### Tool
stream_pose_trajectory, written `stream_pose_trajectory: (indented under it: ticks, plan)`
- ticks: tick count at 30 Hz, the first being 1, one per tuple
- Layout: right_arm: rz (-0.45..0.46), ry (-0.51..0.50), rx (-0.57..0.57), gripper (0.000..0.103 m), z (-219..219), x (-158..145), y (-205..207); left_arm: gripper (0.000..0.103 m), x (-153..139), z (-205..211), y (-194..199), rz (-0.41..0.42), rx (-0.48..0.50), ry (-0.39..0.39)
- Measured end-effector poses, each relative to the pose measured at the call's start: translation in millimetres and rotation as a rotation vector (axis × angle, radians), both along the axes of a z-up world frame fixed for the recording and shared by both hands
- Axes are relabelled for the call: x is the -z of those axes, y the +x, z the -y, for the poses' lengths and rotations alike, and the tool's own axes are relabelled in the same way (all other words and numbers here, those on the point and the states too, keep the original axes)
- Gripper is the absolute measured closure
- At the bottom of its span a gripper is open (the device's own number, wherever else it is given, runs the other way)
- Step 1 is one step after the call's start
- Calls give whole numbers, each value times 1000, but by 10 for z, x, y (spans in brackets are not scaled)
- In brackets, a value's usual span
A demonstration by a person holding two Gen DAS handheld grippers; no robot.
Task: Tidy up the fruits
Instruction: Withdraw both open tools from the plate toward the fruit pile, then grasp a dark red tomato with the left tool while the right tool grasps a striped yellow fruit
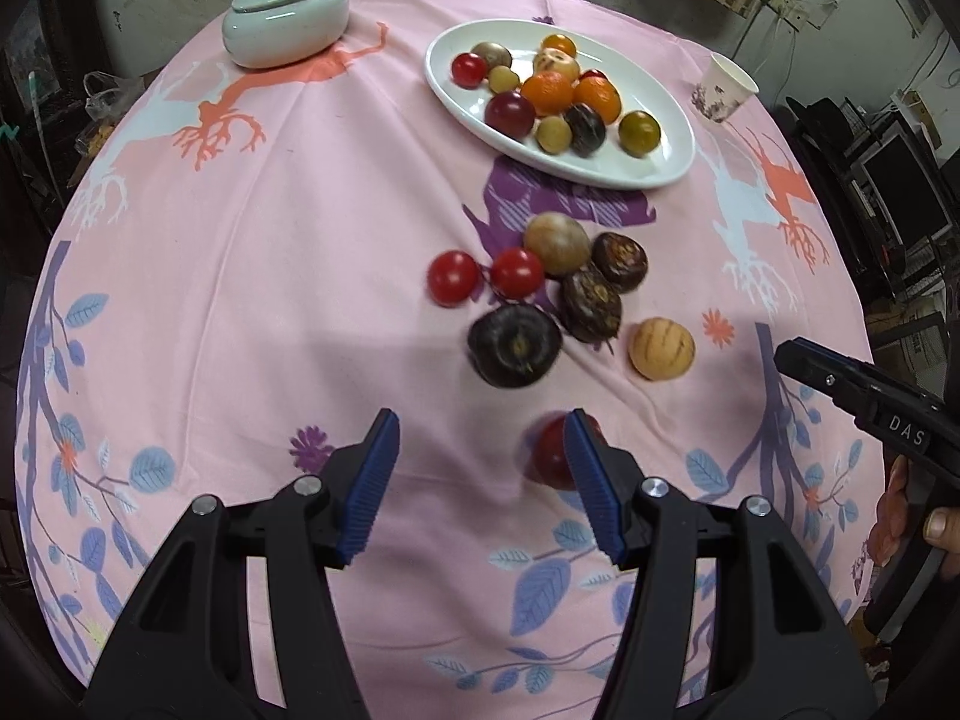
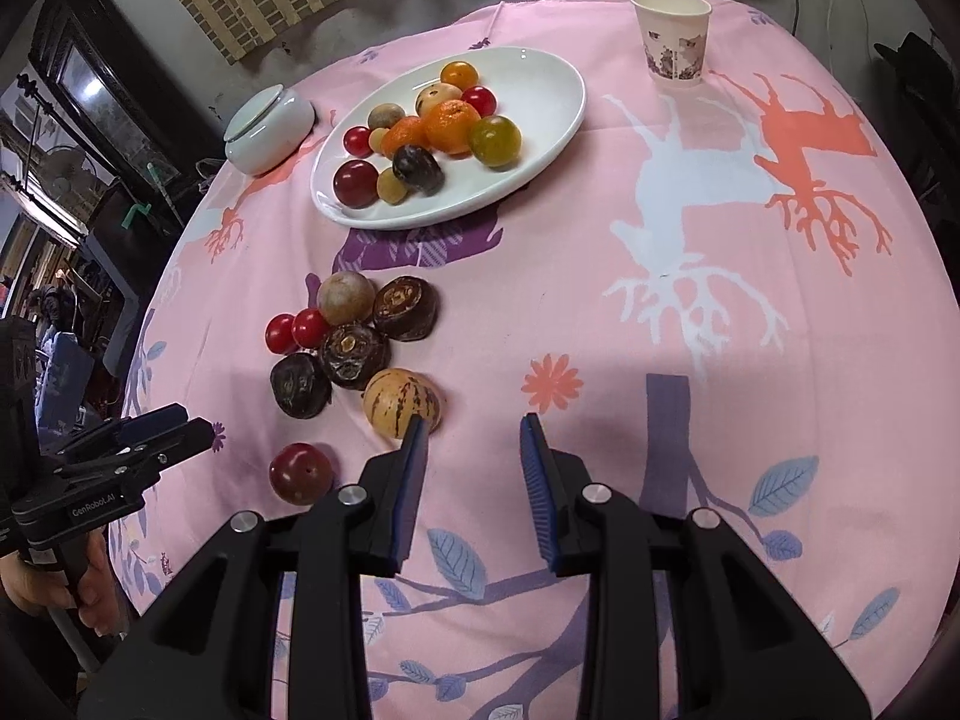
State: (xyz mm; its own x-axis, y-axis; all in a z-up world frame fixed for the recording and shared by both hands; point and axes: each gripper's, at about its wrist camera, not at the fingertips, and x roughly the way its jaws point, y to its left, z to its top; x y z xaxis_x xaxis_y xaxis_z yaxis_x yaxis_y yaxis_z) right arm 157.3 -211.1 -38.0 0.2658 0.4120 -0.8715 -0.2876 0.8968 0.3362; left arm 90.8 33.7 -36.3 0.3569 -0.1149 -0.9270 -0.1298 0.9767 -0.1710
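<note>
Red plum (image 1: 549, 453) loose on desk | my left gripper (image 1: 480, 483) wide, empty, beside it | right gripper (image 2: 474, 486) wide, idle | next: I straddle plum, close, carry to plate (image 1: 456, 102).

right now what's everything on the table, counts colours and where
plate: 1, white, oval, far centre, holding about a dozen small fruits
loose fruits: 8, red, tan and dark brown, on the cloth in front of the plate
lone red fruit: 1 of those 8, nearest, apart from the cluster
lidded jar: 1, pale green, far left
paper cup: 1, white printed, far right
tablecloth: 1, pink patterned
left tool: open, empty
right tool: open, empty
</note>
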Motion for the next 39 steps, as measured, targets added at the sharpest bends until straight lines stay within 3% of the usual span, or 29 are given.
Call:
stream_pose_trajectory:
  ticks: [8,16,20,26,29,30,39]
  plan:
    - [-1,6,-11,70,11,-42,-177,46,144,310,-31,-29,71,-13]
    - [-8,2,3,70,122,-34,-295,47,278,442,-42,-50,77,-33]
    - [-15,-1,9,70,176,-17,-335,60,384,513,0,-74,88,-40]
    - [-26,-7,15,70,230,13,-365,60,459,500,103,-72,61,-6]
    - [-34,-8,16,70,224,34,-361,61,585,468,139,-115,54,10]
    - [-35,-7,14,70,214,37,-360,60,625,452,134,-125,52,-16]
    - [-47,-10,-32,69,33,83,-344,63,479,357,29,-62,38,-25]
